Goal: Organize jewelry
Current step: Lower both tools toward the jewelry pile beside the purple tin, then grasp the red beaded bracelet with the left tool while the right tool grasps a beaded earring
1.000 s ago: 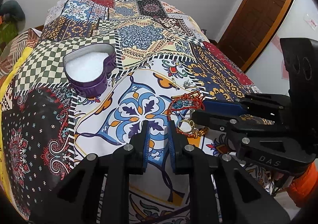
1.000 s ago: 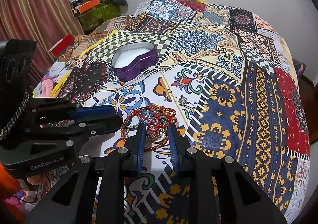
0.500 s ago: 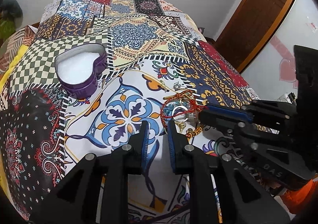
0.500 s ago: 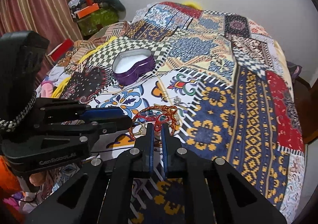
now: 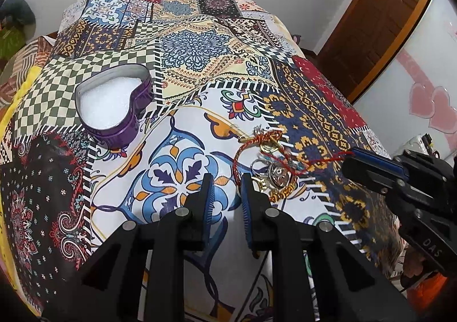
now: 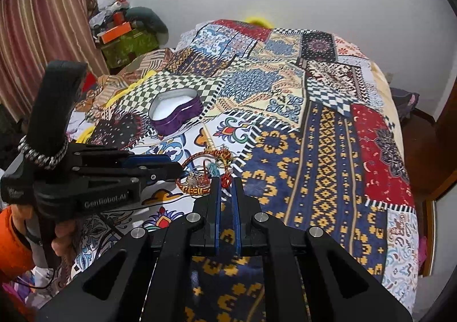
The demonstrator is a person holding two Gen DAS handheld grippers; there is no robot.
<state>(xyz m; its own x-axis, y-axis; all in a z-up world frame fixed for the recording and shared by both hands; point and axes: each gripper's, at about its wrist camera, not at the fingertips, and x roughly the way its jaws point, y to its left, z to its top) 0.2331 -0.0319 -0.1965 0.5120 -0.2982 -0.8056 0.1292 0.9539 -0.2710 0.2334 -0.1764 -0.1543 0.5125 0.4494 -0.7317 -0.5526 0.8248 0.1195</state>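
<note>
Two grippers are working the jewelry pile lying on the bed: the right gripper, nearly closed, is pinching a red cord, requiring slow lifting toward the heart-shaped box, while the left gripper is hovering partly open, empty.

Left gripper: fingers parted with an empty gap, tips low over the bed, just left of the jewelry pile.
Right gripper: fingers drawn nearly together on a red cord from the pile, right of it.
Left hand: orange-sleeved, wrapped around the handle.
</note>
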